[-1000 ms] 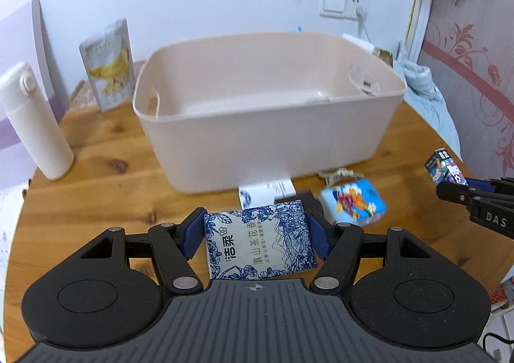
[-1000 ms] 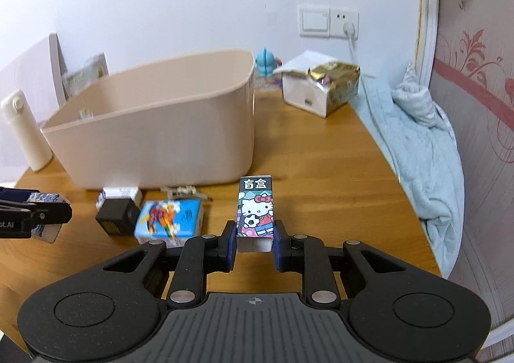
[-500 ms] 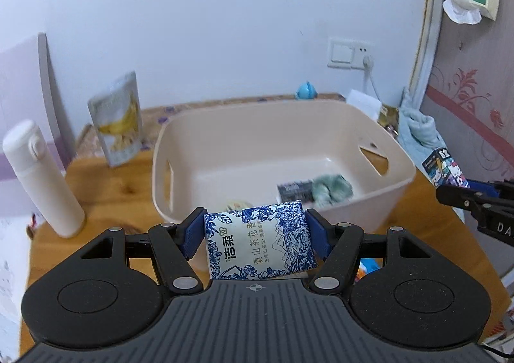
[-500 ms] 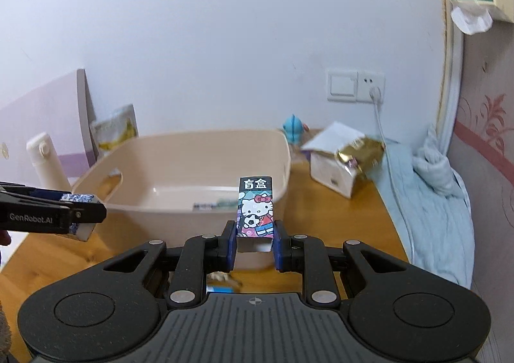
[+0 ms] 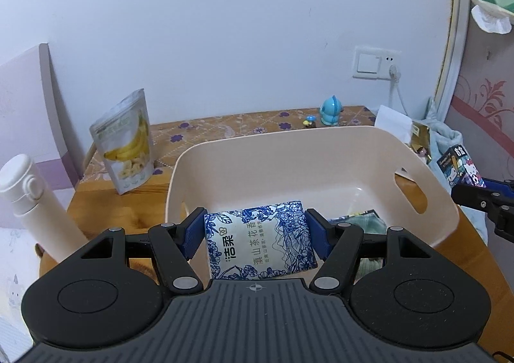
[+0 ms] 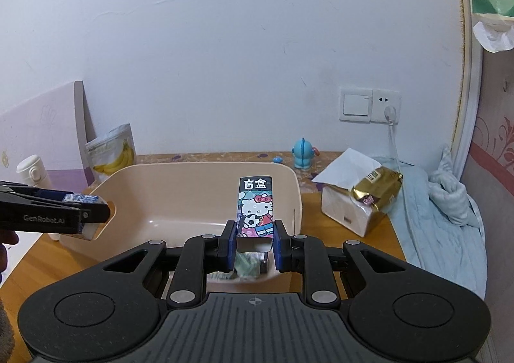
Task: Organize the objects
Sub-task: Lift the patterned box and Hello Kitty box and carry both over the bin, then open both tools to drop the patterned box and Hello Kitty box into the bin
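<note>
Both grippers up over the beige plastic storage bin, each loaded.

Left gripper: jaws clenched on the two short edges of a soft blue-and-white floral tissue pack. Pack held flat, printed face up, above the near-left part of the bin. Judged light and squashy; the film wrap looks slick, and the sides seem to give a little under the pads. Edge grip suits it; a harder squeeze would only buckle it. Should drop without harm.

Right gripper: jaws grasping the lower end of a small upright cardboard box with a cartoon cat print. Held over the near-right part of the bin, top leaning slightly away. Bottom flap looks open, so the card there is probably weak and easily crushed. Light, stiff higher up; a hold nearer the middle would likely be firmer.

Bin floor already carries a crumpled green-grey item, partly hidden, plus something dark beside it.

Wooden counter under the bin. White flask far left, banana-chip pouch behind, both untouched.
</note>
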Demonstrator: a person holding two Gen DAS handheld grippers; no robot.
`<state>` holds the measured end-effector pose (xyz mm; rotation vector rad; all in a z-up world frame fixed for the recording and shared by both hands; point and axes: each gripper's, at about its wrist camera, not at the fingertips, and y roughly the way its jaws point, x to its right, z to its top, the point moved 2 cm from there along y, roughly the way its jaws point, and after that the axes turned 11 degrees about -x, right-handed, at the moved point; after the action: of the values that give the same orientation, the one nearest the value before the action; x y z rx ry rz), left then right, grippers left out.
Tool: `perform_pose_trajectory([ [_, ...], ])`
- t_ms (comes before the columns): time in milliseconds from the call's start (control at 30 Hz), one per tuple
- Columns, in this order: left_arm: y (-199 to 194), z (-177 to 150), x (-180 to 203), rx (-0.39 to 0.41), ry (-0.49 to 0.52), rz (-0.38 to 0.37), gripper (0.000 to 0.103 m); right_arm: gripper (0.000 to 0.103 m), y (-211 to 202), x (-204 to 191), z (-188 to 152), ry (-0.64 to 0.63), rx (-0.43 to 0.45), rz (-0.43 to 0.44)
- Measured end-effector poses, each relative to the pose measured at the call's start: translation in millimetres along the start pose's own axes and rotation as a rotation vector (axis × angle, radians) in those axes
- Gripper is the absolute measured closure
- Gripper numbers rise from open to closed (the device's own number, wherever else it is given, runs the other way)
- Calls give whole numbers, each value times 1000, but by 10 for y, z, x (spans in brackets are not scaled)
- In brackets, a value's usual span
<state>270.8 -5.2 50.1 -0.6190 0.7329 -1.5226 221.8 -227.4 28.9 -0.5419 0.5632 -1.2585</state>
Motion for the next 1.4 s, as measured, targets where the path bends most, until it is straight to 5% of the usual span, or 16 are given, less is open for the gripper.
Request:
perform_pose_trajectory([
  [567,705,98,121,-123,25,49,36,82,641,-93,187,-77,-131,6],
  [1067,892,12,145,-195,48,63,35,81,873,-153,89,-115,-233,-18],
  [1133,873,-1,156,-184,51,76,35,69,865,-155,82,-115,-231,-18],
  [1300,781,-8,146,-152,45,85,28,61,815,-157,67,-124,-217,-24],
  [1400,666,-6,120,-113,31,85,23,43,732,-159,71,-117,-195,-26],
])
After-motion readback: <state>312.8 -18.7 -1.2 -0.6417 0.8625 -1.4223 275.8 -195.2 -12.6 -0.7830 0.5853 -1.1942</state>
